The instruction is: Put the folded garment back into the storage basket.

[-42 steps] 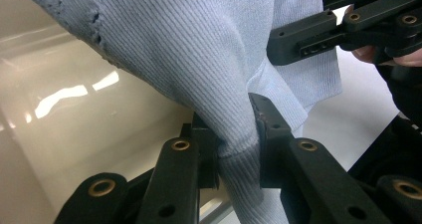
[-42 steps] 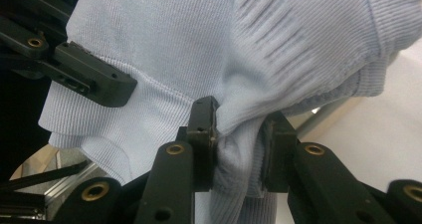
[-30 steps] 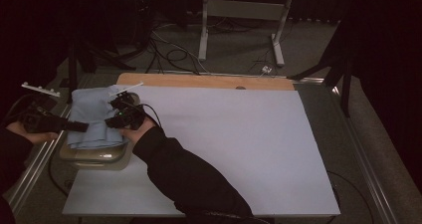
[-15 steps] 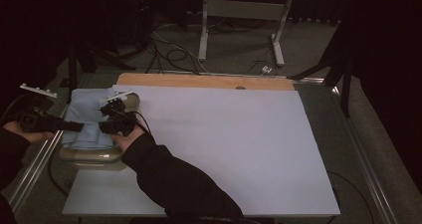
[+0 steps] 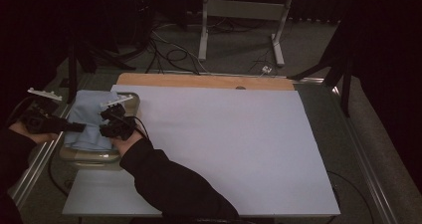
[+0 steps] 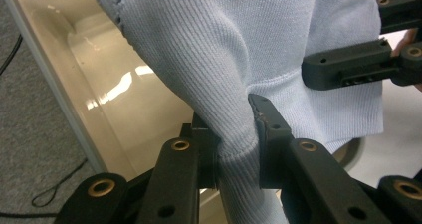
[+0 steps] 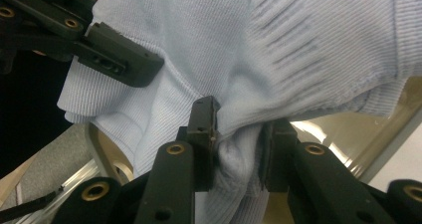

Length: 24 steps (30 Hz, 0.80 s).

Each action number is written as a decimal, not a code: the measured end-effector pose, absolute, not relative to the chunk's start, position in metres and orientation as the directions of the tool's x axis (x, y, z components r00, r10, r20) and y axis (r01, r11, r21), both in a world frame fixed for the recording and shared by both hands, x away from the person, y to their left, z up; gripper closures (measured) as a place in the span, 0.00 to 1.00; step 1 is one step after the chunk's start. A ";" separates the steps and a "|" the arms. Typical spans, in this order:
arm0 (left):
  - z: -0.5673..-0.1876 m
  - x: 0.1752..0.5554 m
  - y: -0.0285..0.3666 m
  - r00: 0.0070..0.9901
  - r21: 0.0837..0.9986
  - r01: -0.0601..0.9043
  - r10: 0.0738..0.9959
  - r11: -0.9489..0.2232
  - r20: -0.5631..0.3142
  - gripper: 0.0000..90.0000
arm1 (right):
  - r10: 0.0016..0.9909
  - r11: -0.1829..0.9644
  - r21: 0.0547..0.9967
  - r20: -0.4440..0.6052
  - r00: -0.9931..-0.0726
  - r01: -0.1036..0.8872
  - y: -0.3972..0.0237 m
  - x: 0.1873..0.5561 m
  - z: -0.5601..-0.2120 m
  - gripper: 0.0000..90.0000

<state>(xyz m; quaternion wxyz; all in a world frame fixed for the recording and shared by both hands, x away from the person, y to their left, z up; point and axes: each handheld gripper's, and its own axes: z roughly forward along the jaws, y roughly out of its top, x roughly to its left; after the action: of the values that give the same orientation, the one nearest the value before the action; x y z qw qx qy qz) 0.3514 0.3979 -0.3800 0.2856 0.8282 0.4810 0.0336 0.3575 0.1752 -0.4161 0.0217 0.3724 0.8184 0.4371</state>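
A light blue knit garment (image 5: 85, 118) hangs bunched over a beige plastic tub (image 5: 89, 158) at the table's left edge. My left gripper (image 5: 74, 127) comes at it from the left, my right gripper (image 5: 107, 128) from the right. In the left gripper view the left gripper (image 6: 231, 122) is shut on a pinched fold of the garment (image 6: 209, 45), with the tub's wall (image 6: 124, 99) behind. In the right gripper view the right gripper (image 7: 241, 124) is likewise shut on a bunched fold of the garment (image 7: 239, 40). Each gripper view also shows the other gripper close by.
A pale sheet (image 5: 224, 144) covers most of the table, with a wooden strip (image 5: 199, 80) along its far edge. Metal rails (image 5: 370, 184) run down both sides. A stand (image 5: 239, 15) and cables lie on the floor beyond the table.
My right gripper has moved slightly left and down toward the tub, and the garment has sunk with it. The left gripper has stayed almost where it was.
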 end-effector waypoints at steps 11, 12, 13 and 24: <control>-0.394 0.357 0.392 0.507 0.480 0.798 0.837 -0.365 -0.205 0.85 | 0.647 0.338 0.716 0.295 -0.703 0.611 0.179 0.361 -0.431 0.80; -0.395 0.358 0.392 0.506 0.479 0.798 0.838 -0.365 -0.204 0.85 | 0.648 0.339 0.716 0.292 -0.703 0.610 0.179 0.361 -0.432 0.80; -0.395 0.359 0.391 0.504 0.479 0.798 0.841 -0.366 -0.197 0.85 | 0.650 0.342 0.716 0.288 -0.703 0.609 0.178 0.362 -0.433 0.80; -0.406 0.365 0.387 0.479 0.412 0.826 0.864 -0.384 -0.155 0.79 | 0.648 0.369 0.695 0.284 -0.707 0.617 0.182 0.364 -0.443 0.75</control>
<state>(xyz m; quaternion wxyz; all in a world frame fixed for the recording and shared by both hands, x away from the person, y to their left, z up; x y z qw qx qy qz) 0.3650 0.3870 -0.4058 0.2218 0.8308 0.5086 0.0425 0.3641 0.1820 -0.4428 0.0185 0.3824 0.8272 0.4113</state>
